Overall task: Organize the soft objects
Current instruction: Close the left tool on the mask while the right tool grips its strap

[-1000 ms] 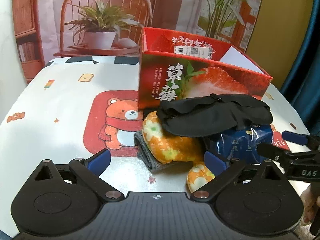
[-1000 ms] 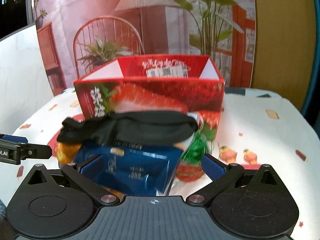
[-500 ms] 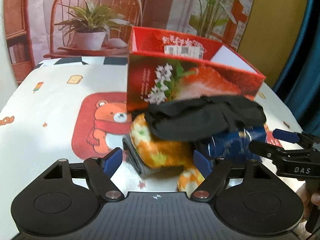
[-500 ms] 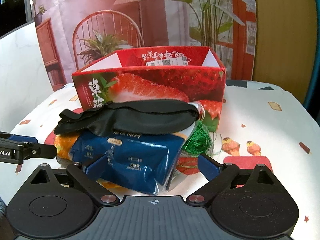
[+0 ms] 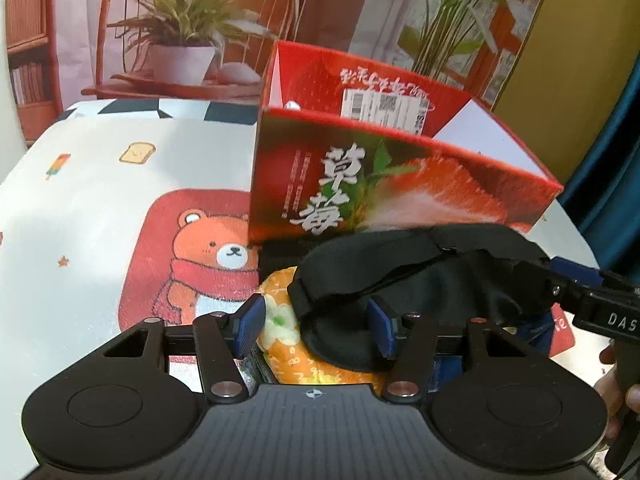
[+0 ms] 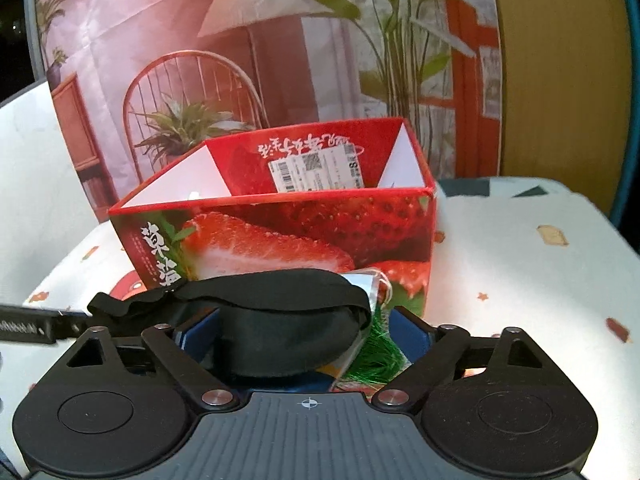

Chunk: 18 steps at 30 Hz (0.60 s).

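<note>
Black eye mask (image 5: 404, 280) draped limp over soft pile, left tool (image 5: 316, 326) closing around it, right tool (image 6: 298, 332) narrowing astride.

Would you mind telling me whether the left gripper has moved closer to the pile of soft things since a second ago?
Yes. The left gripper has advanced toward the strawberry box, closing over the black eye mask.

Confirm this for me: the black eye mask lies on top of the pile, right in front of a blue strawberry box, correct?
Not quite. The black eye mask does top the pile in front of the strawberry box, but the box is red, not blue, as the left wrist view shows.
</note>
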Motion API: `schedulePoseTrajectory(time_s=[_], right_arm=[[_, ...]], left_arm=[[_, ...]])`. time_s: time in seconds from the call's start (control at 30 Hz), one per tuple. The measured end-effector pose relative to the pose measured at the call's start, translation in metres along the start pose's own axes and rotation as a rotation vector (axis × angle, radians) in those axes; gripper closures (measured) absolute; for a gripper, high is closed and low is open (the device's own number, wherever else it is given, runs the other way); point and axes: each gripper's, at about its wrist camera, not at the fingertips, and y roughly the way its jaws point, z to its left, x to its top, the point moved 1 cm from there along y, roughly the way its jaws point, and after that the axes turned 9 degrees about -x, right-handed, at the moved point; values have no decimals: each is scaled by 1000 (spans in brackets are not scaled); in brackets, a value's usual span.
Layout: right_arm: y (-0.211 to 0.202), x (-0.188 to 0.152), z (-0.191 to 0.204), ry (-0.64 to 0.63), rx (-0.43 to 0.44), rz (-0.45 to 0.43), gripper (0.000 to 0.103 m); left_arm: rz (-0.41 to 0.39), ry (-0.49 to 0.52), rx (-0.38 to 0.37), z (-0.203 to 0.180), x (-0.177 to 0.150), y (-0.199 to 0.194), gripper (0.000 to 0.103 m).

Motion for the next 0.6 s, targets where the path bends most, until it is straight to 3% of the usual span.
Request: schedulePoseTrajectory(time_s=[0.23,0.47,0.6], right_arm=[[14,-1,4,-12,13,18,21],[3,0,11,-47,-8,-45,22],[-2,0,15,-81,25,-56,24]], left_arm=[[-2,-1,3,2,-4,7,44],[-3,-14,-3,7,-8,10,43],[-9,-9,3,5,-9,11,43]])
